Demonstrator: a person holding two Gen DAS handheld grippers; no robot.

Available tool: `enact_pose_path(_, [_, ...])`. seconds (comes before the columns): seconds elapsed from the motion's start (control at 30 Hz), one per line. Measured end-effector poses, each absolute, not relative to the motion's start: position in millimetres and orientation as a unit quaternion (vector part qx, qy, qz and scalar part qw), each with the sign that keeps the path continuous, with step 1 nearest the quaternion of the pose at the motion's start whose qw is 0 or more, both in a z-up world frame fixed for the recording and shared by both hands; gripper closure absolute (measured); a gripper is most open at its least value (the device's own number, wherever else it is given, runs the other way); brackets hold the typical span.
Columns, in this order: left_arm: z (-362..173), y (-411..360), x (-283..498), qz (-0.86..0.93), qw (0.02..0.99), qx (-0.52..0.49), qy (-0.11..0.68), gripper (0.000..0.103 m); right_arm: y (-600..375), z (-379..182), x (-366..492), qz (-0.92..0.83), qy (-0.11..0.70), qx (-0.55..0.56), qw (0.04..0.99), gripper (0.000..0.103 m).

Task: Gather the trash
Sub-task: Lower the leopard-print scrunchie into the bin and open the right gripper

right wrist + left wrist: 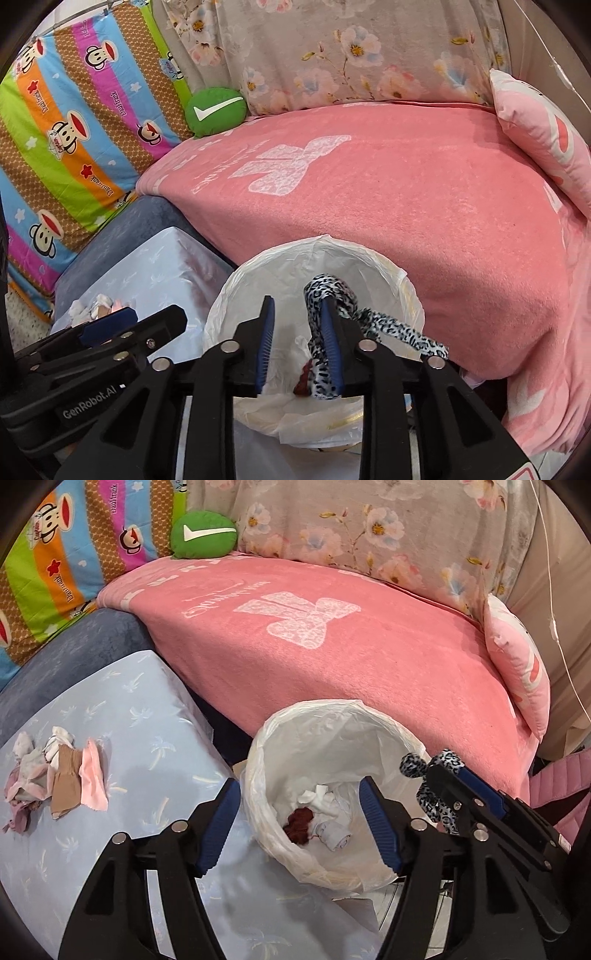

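Observation:
A white bin lined with a plastic bag (295,738) stands in front of the pink sofa; it also shows in the right wrist view (258,273). Inside lie white crumpled scraps (325,801) and a dark red scrap (299,821). My left gripper (299,827) is open and empty above the bin. My right gripper (299,347) has its jaws apart over the bin, and a leopard-print strip (332,291) hangs draped over its right finger. The strip also shows in the left wrist view (436,768). A pile of small scraps (55,775) lies on the light blue table (147,709).
A pink blanket (332,657) covers the sofa seat behind the bin. A green round cushion (203,535), a striped cartoon cushion (48,561), a floral backrest (369,524) and a pink pillow (517,672) line the sofa. A pink chair (561,797) stands at the right.

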State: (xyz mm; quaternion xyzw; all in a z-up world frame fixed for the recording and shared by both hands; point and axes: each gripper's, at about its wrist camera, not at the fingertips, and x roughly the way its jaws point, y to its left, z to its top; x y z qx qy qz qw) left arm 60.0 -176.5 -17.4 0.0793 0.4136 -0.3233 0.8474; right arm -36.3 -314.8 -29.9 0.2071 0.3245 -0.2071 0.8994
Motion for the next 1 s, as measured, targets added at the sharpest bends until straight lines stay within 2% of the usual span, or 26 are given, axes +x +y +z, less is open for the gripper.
enact_pose_path(0.07, [-16.6, -173.2, 62.4, -0.32, 0.849, 0.076, 0.413, 0.039, -313.2, -29.5, -34.8, -0.208, 0.324, 0.204, 0.9, 0.068])
enact_pose_path(0.37, [-13.8, -153.9, 67.8, -0.307, 0.856, 0.061, 0.411, 0.039, -298.4, -23.7, -27.6, -0.2, 0.325, 0.192, 0.904, 0.065])
enact_pose_path(0.7, [-13.1, -124.0, 76.5, -0.289, 0.862, 0.036, 0.415, 0.039, -290.3, -33.3, -8.2, -0.193, 0.351, 0.178, 0.899, 0.046])
enact_pose_path(1.0, [-21.5, -96.8, 82.7, -0.273, 0.863, 0.016, 0.425, 0.039, -282.3, -79.2, -9.7, -0.18, 0.433, 0.21, 0.858, 0.046])
